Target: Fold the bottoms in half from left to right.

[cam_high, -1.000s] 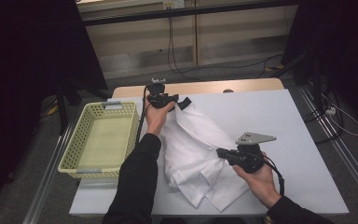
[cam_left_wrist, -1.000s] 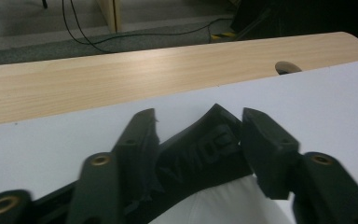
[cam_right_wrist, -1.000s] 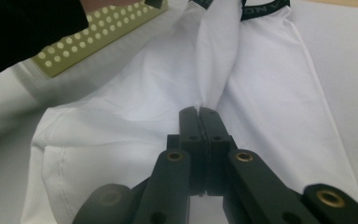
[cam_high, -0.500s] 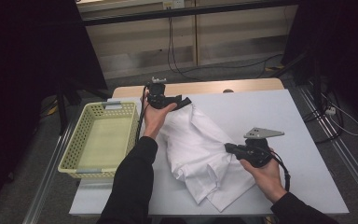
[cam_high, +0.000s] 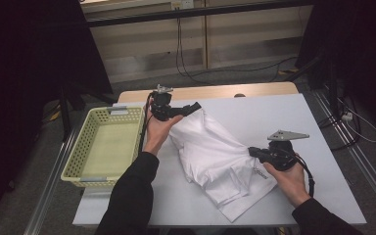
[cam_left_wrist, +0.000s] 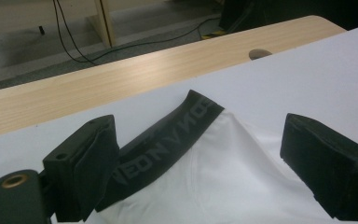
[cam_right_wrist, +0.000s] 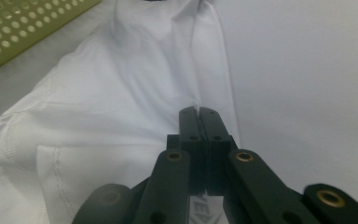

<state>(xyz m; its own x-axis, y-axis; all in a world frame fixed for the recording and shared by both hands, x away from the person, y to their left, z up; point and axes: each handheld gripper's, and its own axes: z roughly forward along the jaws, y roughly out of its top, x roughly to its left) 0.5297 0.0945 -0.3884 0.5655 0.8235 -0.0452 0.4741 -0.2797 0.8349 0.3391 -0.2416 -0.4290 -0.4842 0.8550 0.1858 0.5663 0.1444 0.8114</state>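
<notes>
White garment lies crumpled mid-desk, long axis running diagonally from the far-left area toward the near-right edge. Its dark waistband sits at the far end, between the wide-open jaws of the left gripper, not clamped. Right gripper has its jaws pressed together on a fold at the garment's right edge. Left hand is nearer the waistband; judged next: close on the band, which lies straight ahead. Yellow basket stands at the desk's left edge.
</notes>
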